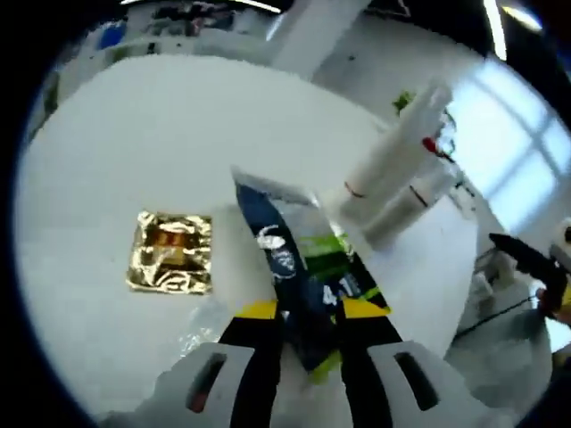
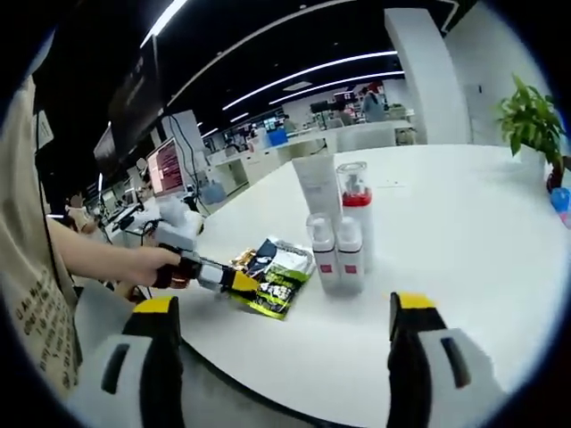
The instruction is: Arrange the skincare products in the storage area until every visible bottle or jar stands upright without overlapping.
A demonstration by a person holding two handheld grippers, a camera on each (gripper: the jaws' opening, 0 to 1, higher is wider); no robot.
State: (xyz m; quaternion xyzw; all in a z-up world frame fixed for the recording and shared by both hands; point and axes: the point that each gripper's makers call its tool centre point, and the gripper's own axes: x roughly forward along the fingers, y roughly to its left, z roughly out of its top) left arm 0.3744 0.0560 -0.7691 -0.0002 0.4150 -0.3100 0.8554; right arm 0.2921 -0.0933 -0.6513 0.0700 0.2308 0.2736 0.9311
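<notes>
The left tool (image 1: 308,325) pinched a glossy dark-and-green sachet (image 1: 303,267) by its near edge, lifting it off the white table (image 1: 134,134), probably to place it clear of the bottles (image 2: 341,245), which stood upright together. A crinkled gold packet (image 1: 172,252) lay flat, left. The right tool (image 2: 281,330) hung wide, empty.

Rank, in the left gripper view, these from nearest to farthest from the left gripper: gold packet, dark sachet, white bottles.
1. Dark sachet: held between the left gripper jaws.
2. Gold packet: on the table, to the left.
3. White bottles: beyond the sachet, upper right.
</notes>
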